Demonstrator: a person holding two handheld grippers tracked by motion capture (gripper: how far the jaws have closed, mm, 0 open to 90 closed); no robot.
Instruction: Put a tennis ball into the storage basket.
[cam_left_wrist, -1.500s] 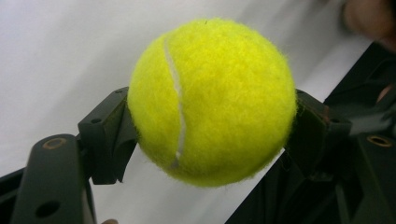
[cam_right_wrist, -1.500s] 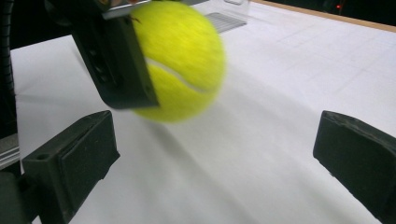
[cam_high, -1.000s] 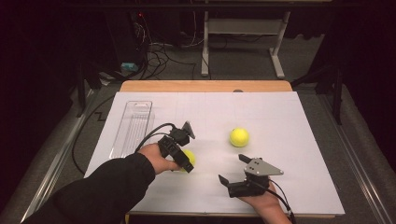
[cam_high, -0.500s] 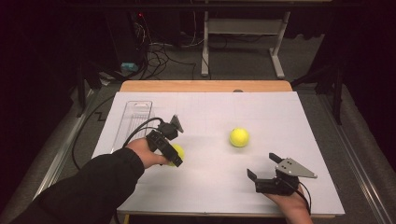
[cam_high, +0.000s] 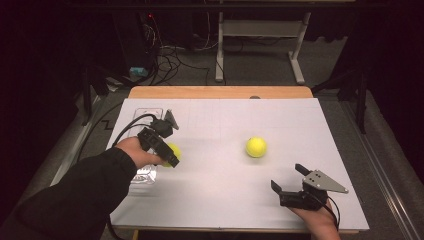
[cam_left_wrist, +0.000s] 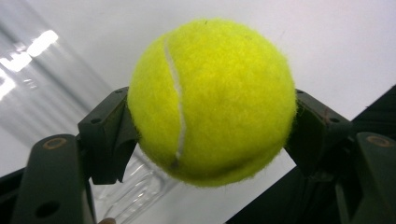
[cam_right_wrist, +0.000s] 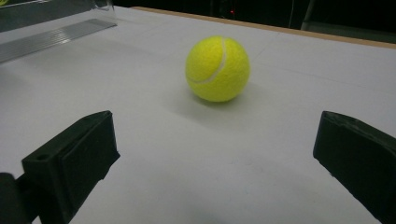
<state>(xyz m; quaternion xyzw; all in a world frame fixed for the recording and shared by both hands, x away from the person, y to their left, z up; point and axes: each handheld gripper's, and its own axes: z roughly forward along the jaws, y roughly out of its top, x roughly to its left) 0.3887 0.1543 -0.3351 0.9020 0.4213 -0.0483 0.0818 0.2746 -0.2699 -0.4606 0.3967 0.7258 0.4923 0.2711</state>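
My left hand-held gripper (cam_high: 167, 150) is clamped on one tennis ball (cam_left_wrist: 212, 100), lifted near the clear tray (cam_high: 145, 175) at the worktop's left edge, probably its destination. The second ball (cam_high: 256, 147) lies mid-worktop; my right hand-held gripper (cam_right_wrist: 215, 163) faces it with jaws spread wide. The left gripper view confirms both pads pressing, blurred from above.

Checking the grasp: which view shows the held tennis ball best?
The left gripper view: the held tennis ball sits large between both jaws. The high view shows only a yellow sliver behind the left gripper.
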